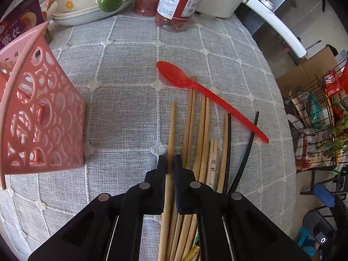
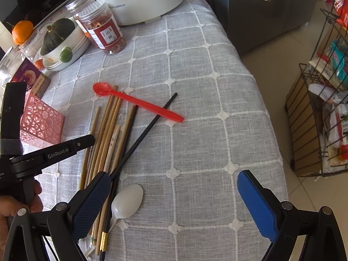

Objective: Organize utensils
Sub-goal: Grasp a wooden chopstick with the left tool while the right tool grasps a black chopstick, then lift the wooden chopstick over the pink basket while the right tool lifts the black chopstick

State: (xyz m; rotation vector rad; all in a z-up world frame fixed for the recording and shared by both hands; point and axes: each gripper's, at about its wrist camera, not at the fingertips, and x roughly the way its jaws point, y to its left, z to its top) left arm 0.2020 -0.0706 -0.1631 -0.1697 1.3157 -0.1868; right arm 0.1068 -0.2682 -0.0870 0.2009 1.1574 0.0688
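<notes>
- Grey checked cloth covers the table (image 2: 195,69), with jars, bowls and a white cooker along its far edge.
- Wooden chopsticks (image 2: 108,130) lie side by side near the table's left side, with a red spoon (image 2: 139,103) across their far ends.
- 1 black chopstick (image 2: 148,128) lies slanted under the red spoon's handle.
- A white spoon (image 2: 127,201) rests just beside the bundle.
- A pink holder (image 1: 43,117) stands to the left.
- Left gripper (image 1: 170,163): jaws clamped on 1 wooden chopstick (image 1: 173,126).
- Right gripper (image 2: 174,204): jaws wide apart, holding nothing.
</notes>
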